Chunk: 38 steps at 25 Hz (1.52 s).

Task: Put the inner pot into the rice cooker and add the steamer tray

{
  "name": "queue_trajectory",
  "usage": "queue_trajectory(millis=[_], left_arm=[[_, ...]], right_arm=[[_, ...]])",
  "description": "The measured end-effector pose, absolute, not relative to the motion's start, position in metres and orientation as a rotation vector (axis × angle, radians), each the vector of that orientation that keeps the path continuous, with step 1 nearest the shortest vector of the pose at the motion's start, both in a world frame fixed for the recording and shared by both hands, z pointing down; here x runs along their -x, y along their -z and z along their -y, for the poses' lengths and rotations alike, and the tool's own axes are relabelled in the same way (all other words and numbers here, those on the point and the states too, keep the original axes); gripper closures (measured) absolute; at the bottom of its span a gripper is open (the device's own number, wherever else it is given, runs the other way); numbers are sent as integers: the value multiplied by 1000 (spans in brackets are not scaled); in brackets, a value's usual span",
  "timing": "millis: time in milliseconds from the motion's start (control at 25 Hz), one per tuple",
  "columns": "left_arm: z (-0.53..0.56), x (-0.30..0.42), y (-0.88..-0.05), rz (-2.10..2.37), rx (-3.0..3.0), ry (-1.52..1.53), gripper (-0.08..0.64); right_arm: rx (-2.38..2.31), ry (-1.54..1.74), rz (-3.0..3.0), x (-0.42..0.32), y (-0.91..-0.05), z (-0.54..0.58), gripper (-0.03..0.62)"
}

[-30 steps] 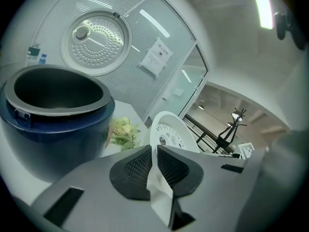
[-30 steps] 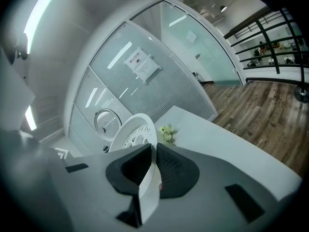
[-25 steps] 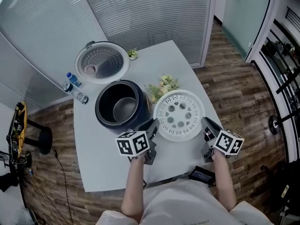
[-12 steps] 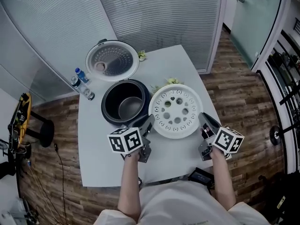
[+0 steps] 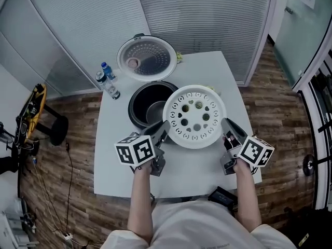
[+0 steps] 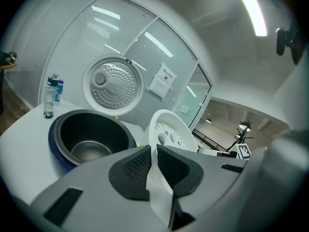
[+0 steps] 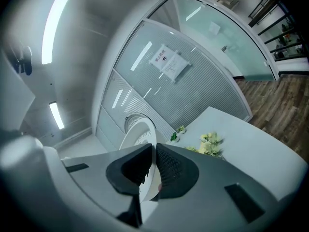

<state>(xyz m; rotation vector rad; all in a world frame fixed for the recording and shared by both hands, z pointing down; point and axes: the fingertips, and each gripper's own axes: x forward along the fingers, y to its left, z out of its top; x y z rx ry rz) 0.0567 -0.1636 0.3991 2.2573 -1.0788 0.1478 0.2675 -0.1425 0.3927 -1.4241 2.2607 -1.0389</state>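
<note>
Jaws pinch steamer tray [image 5: 194,117] rim, opposite edges.

Two forearms reach forward, each gripper pinching one side of the steamer tray [image 5: 194,116].
The left gripper [image 5: 163,126] extends from the left forearm [image 5: 140,201] and angles inward, its marker cube [image 5: 135,150] facing up. Its jaws stand almost together, with the tray's thin rim pressed between the dark ribbed pads [image 6: 135,168]. The right gripper [image 5: 226,123] mirrors it from the right forearm [image 5: 245,196], and its jaws are likewise nearly closed on the opposite rim. Both forearms run out from the torso roughly parallel, with straight wrists and the gripper tips turned toward each other.
</note>
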Motion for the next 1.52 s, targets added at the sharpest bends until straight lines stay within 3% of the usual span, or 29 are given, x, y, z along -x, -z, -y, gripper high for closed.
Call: queue_trajectory(millis=[1080,1520], left_arm=[[237,94,-389,1159,-2201,-38,520],[254,104,-405,1146,-2168,-13,520]], right_arm=[[1383,1080,-2349,-118,-382,232,552],[1393,1110,-2357,-108,-396,249,552]])
